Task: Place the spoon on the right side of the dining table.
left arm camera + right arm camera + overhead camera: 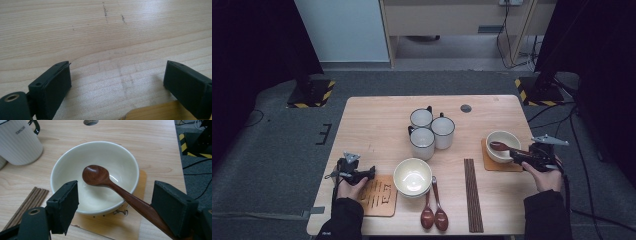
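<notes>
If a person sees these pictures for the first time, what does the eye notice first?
Probably the dark wooden spoon resting in the white bowl on a coaster at the table's right side, between the right gripper's open jaws. Next, three white mugs clustered mid-table, and the left gripper open over the near-left coaster.

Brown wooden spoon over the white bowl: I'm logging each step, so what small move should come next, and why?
Probably back the right hand-held gripper away. Its jaws stand wide apart, and the brown wooden spoon already leans on the rim of the white ceramic bowl, head inside, handle running close along one jaw.
</notes>
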Action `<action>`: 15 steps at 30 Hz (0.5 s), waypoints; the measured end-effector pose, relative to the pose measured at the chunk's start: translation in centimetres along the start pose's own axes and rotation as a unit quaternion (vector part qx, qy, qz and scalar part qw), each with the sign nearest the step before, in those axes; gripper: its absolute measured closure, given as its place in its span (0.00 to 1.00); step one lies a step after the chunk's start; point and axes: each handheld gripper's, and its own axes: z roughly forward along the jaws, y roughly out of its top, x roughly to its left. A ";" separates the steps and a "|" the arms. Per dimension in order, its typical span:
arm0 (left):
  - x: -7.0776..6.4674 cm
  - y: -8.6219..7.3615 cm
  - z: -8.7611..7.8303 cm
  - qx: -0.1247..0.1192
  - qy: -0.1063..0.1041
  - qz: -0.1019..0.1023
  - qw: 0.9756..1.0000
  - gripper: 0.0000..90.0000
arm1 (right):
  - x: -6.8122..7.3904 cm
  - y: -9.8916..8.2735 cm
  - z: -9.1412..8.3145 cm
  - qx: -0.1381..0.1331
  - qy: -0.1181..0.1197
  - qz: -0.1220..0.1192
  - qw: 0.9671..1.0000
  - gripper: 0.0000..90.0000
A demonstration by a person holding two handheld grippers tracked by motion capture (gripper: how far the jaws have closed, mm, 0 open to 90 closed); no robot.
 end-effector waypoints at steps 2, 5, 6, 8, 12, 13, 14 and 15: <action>0.0 0.0 0.0 0.000 0.000 0.000 1.000 0.07 | 0.1 -0.1 -0.1 0.002 0.006 0.002 1.000 0.24; 0.0 0.0 0.0 0.000 0.000 0.000 1.000 0.07 | 0.4 -0.2 -0.3 0.003 0.011 0.003 1.000 0.24; 0.0 0.0 0.0 0.000 0.000 0.000 1.000 0.07 | 0.4 -0.2 -0.3 0.003 0.012 0.004 1.000 0.24; 0.0 0.0 0.0 0.000 0.000 0.000 1.000 0.07 | 0.5 -0.2 -0.4 0.004 0.016 0.006 1.000 0.24; 0.0 0.0 0.0 0.000 0.000 0.000 1.000 0.07 | 0.7 -0.3 -0.6 0.002 0.022 0.008 1.000 0.24; 0.0 0.0 0.0 0.000 0.000 0.000 1.000 0.07 | 0.8 -0.3 -0.7 0.002 0.023 0.007 1.000 0.24; 0.0 0.0 0.0 0.000 0.000 0.000 1.000 0.07 | 0.8 -0.3 -0.7 0.002 0.024 0.006 1.000 0.24; 0.0 0.0 0.0 0.000 0.000 0.000 1.000 0.07 | 1.0 -0.4 -0.8 0.003 0.026 0.006 1.000 0.24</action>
